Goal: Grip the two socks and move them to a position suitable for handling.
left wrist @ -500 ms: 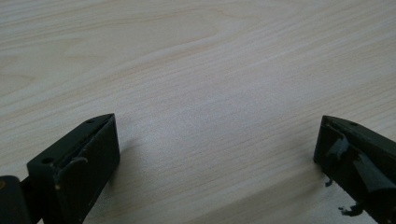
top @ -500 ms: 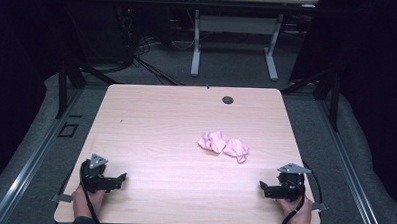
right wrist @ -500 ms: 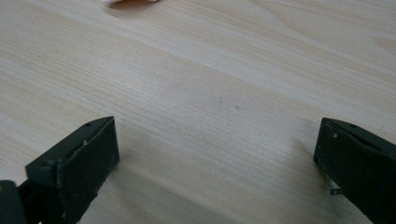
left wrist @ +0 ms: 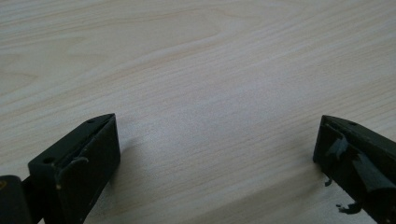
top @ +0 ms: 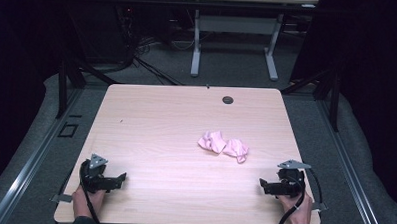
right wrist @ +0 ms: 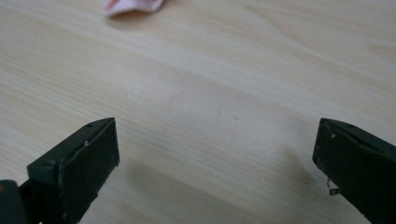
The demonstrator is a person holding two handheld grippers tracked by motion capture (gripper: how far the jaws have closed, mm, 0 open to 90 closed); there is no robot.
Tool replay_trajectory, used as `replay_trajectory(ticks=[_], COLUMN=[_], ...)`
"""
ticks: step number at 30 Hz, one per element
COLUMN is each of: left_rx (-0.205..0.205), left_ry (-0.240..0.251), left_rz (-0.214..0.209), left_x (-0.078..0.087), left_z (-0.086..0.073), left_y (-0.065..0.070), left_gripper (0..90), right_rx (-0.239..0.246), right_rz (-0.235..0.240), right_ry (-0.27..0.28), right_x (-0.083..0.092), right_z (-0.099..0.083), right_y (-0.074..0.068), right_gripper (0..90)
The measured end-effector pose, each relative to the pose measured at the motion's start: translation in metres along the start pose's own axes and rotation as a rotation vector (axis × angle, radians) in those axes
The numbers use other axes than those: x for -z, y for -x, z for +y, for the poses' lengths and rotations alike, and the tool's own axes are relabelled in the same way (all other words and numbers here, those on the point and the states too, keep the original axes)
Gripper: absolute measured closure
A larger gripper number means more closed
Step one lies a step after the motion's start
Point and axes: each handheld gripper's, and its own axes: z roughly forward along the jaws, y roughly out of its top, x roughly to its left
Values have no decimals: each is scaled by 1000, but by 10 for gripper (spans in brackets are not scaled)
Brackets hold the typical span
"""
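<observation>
A crumpled pink cloth lies right of the middle of the light wooden table. Its edge shows at the top of the right gripper view as the pink cloth. My left gripper rests near the front left corner, held by a hand, jaws pointing right. My right gripper rests near the front right corner, jaws pointing left, below and right of the cloth. Both stand open over bare wood: the left gripper and right gripper have nothing between their jaws.
A small dark round grommet sits near the table's far edge. Beyond the table stand the legs of another desk on grey carpet, with cables on the floor. Black frame rails flank the table.
</observation>
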Motion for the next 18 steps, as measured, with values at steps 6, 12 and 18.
replay_trajectory(ticks=[6,12,18], left_rx=[1,1,3], left_ry=[0,0,-1], left_rz=[-1,0,3], left_x=[0,0,0], left_z=[0,0,0], left_y=[0,0,0], left_gripper=[5,5,4], right_rx=[8,51,20], right_rz=[62,111,140], right_ry=[14,10,1], right_x=[6,-5,-33], right_z=[28,74,104], right_y=[-13,-28,-32], right_gripper=[0,69,167])
